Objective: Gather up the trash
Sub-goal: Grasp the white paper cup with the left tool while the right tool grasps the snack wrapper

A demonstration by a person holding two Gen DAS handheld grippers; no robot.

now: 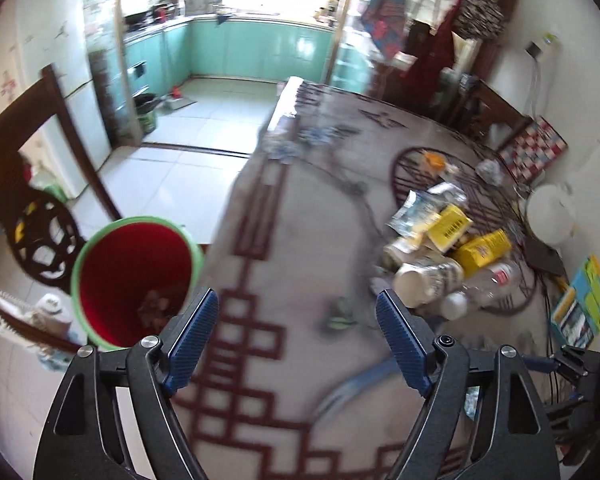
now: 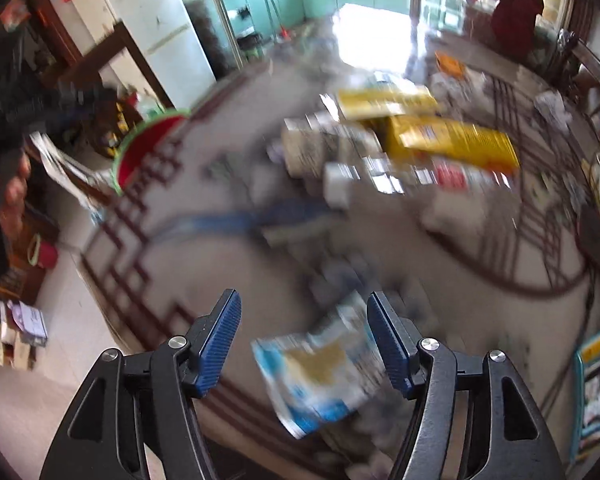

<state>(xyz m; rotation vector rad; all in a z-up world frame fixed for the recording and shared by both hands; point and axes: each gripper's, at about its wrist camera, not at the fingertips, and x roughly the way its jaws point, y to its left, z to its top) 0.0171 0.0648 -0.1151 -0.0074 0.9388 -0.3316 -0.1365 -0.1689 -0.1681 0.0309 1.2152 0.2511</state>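
Observation:
A red bin with a green rim (image 1: 134, 280) stands beside the table's left edge, some trash at its bottom; it shows in the right wrist view (image 2: 148, 140) too. A trash pile lies on the patterned tablecloth (image 1: 300, 240): yellow boxes (image 1: 450, 226), a paper cup (image 1: 424, 280), a clear bottle (image 1: 488, 280), foil packets (image 1: 420, 204). My left gripper (image 1: 296, 320) is open and empty above the cloth, between bin and pile. My right gripper (image 2: 304, 336) is open; a blue-white packet (image 2: 324, 368) lies blurred between its fingers, apart from the left pad.
A dark wooden chair (image 1: 40, 184) stands behind the bin. A white round object (image 1: 548, 216) and cables (image 1: 556, 320) sit at the table's right edge. A crumpled wrapper (image 1: 490, 170) and orange scrap (image 1: 434, 160) lie farther back. The kitchen floor (image 1: 204, 120) lies beyond.

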